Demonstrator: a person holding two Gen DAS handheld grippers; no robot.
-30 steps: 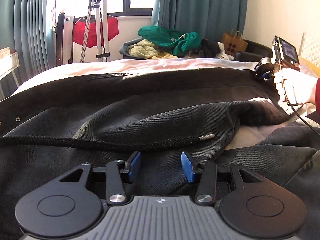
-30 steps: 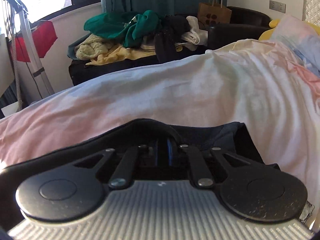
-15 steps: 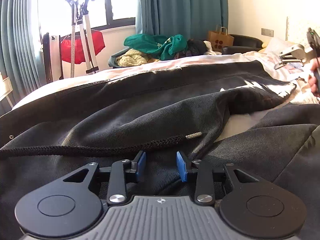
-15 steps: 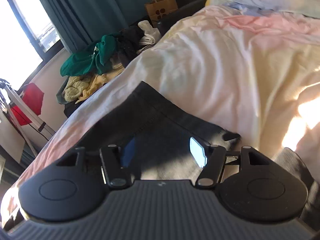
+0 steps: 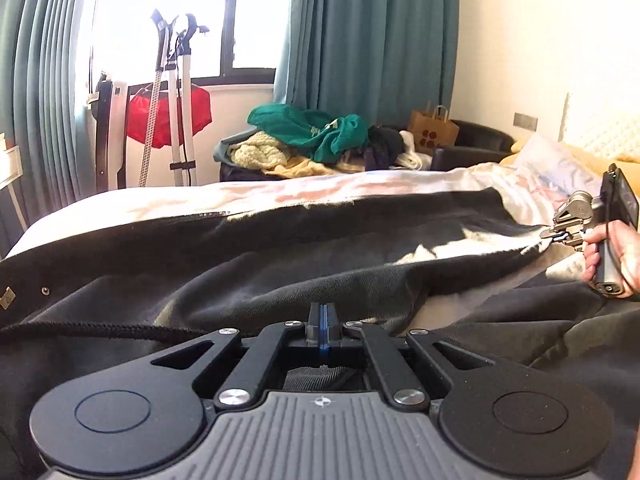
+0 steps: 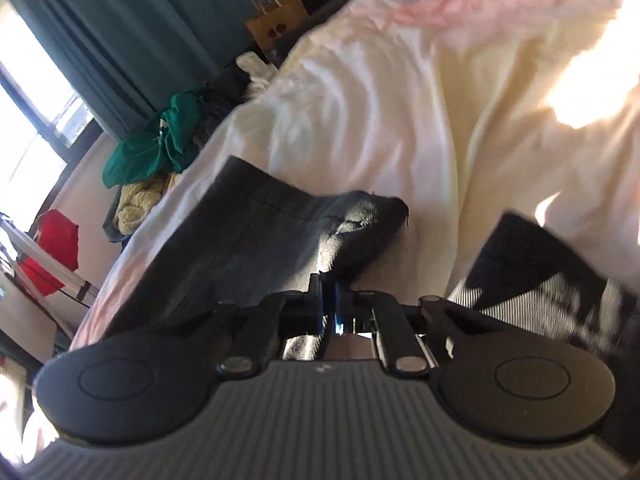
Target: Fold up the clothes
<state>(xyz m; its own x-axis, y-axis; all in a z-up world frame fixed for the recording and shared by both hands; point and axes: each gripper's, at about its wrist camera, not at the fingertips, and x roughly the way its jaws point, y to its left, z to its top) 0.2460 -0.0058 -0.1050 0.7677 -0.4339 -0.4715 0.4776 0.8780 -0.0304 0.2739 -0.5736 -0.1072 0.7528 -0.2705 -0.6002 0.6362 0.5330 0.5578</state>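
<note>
The left claw (image 5: 321, 322) is clenched on a fold of the dark grey trousers (image 5: 280, 264), its blue pads pressed flat together with cloth bunched under and behind them. The right claw (image 6: 329, 294) is also clamped tight, gripping the hem end of one trouser leg (image 6: 280, 232); in the left wrist view the same right claw (image 5: 554, 235) shows at the far right, held in the person's right hand (image 5: 618, 256), pinching the sunlit corner of the cloth and drawing it taut.

The trousers lie spread across the bed (image 5: 280, 192), over its white and pink sheet, reaching from the left edge of the left wrist view to the right claw. A black braided drawstring (image 5: 100, 328) runs along the cloth from the left toward the left claw. A metal rivet (image 5: 46, 290) sits in the fabric near the left edge. In the right wrist view a second piece of dark cloth (image 6: 540, 272) lies to the right of the gripped leg, with bare sheet between them; that part is blurred.

Beyond the bed, a heap of clothes (image 5: 308, 140) in green, cream and yellow rests on a dark piece of furniture. A brown paper bag (image 5: 434, 130) stands beside it, before teal curtains (image 5: 372, 40). A red garment (image 5: 168, 118) hangs near the window behind white metal poles (image 5: 176, 92).
</note>
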